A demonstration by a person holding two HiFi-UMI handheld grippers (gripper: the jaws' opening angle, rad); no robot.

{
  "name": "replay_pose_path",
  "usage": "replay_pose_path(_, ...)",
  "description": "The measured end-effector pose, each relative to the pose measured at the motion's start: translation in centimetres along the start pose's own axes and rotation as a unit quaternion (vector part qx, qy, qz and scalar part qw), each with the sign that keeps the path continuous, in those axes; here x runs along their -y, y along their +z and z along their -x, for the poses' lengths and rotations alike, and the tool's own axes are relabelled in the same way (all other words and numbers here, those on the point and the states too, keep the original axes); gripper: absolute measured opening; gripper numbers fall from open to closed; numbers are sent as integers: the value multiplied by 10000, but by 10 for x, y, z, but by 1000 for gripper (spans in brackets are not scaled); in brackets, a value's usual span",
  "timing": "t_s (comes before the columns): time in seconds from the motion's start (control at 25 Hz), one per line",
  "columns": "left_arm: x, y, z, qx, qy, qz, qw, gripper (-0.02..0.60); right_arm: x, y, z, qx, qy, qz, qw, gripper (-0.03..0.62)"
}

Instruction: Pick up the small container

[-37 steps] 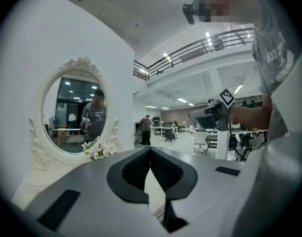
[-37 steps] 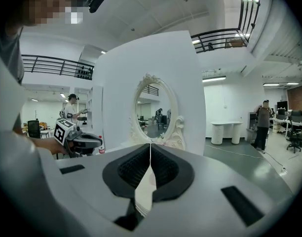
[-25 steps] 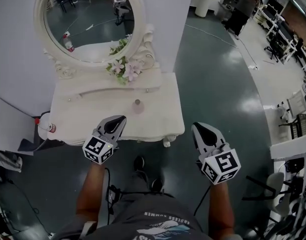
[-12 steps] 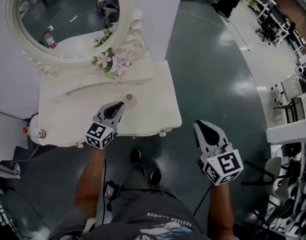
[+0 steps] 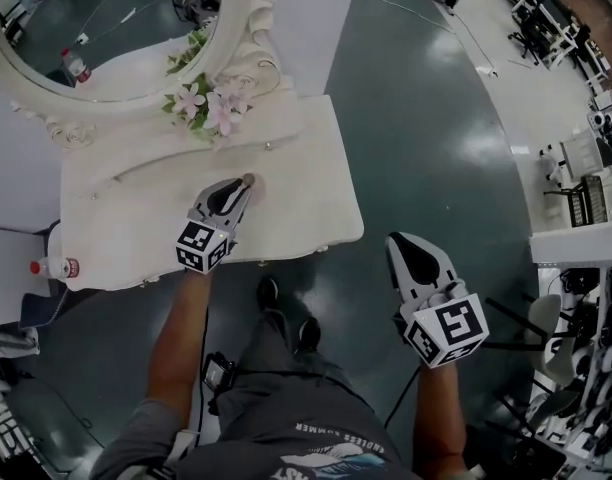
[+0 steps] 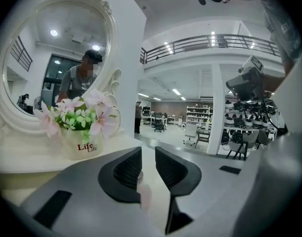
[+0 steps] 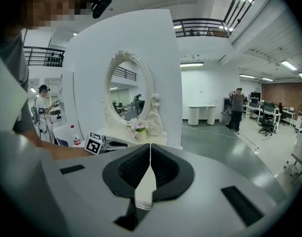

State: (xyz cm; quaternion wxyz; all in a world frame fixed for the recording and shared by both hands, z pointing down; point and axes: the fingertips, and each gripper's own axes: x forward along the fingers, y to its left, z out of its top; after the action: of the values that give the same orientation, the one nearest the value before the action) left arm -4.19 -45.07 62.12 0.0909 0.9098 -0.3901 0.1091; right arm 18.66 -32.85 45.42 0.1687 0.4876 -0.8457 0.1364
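- Over the white surface [image 5: 136,218], left tool [image 5: 242,187]: jaws just been opening, part released, small container [image 6: 144,195] btwn them, not clamped.
- Right tool [image 7: 150,154] clenched, empty, near side, over floor [image 5: 416,118].

Two grippers: left gripper [image 5: 244,184], right gripper [image 5: 406,248]. One container [image 6: 144,195]. One table [image 5: 136,198]. One mirror [image 5: 96,28]. One flowerpot [image 6: 83,144]. One bottle [image 5: 54,266], left edge of the head view.

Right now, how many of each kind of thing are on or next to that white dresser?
Mirror: 1
Flower pot: 1
Container: 1
Bottle, beside the left end of the dresser: 1
Total: 4
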Motion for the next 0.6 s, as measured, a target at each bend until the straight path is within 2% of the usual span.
replay_pose_path(0.44, -18, -44, -45, -332, 161, -39, 9993, 220, 7, -24, -29, -280, 14, -225, 9994, 28)
replay_pose_path(0.6, -19, -56, -55, -454, 218, -111, 9987, 230, 8, -30, -34, -363, 41, -300, 9989, 28)
